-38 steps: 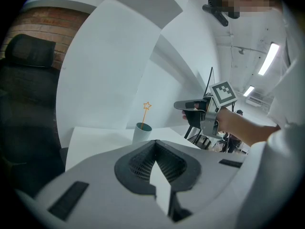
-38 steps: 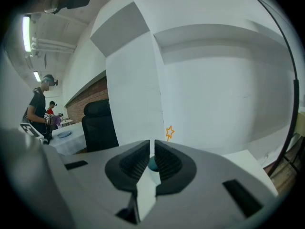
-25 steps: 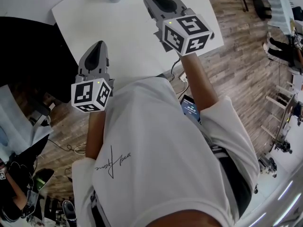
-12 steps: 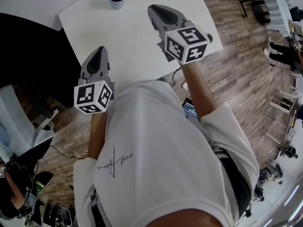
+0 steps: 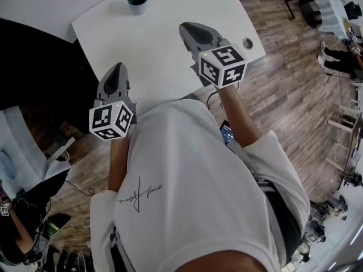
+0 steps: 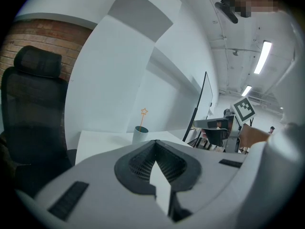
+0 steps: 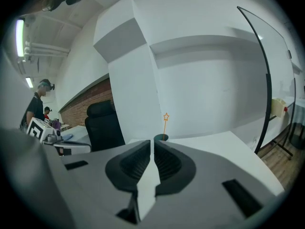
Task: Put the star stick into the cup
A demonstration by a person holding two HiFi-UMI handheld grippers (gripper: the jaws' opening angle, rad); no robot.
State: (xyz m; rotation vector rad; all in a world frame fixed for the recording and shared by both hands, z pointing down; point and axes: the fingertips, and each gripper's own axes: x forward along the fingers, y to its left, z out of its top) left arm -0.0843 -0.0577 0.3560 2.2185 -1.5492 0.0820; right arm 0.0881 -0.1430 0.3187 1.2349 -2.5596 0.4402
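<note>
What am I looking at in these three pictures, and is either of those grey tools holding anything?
There is no robot arm here: a person in a white shirt holds a two-jaw gripper in each hand. The cubes with square markers are part of the grippers. The head view looks steeply down from the person's head and shows the left gripper and the right gripper over the near part of a white table. The other two pictures come from cameras riding on each gripper, looking along its jaws. In both, the jaws are together with nothing between them, so neither gripper holds anything. On the far side of the table is a small cup, and the thin orange star stick stands upright in it, well away from both grippers. A black office chair is near the table.
</note>
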